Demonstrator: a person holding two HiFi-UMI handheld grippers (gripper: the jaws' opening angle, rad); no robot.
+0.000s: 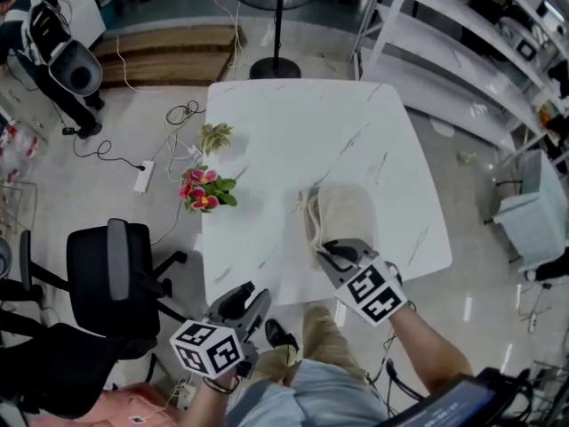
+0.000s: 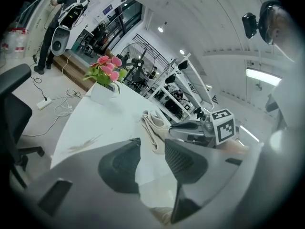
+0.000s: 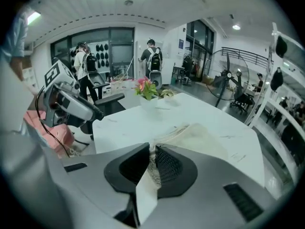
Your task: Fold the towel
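A beige towel (image 1: pixel 342 216) lies partly folded on the white marble table (image 1: pixel 284 140), near its front edge. My right gripper (image 1: pixel 336 256) is at the towel's near end, shut on its edge; in the right gripper view the cloth (image 3: pixel 190 135) runs out from between the pads and a flap hangs down below them. My left gripper (image 1: pixel 242 305) hovers open off the table's front left corner with nothing between its fingers. In the left gripper view the towel (image 2: pixel 153 123) lies ahead beside the right gripper (image 2: pixel 190 128).
A pot of pink flowers (image 1: pixel 203 191) and a small green plant (image 1: pixel 215 136) stand at the table's left edge. A black office chair (image 1: pixel 111 278) is to the left, a fan stand (image 1: pixel 274 65) behind the table, white shelving (image 1: pixel 462 34) at the right.
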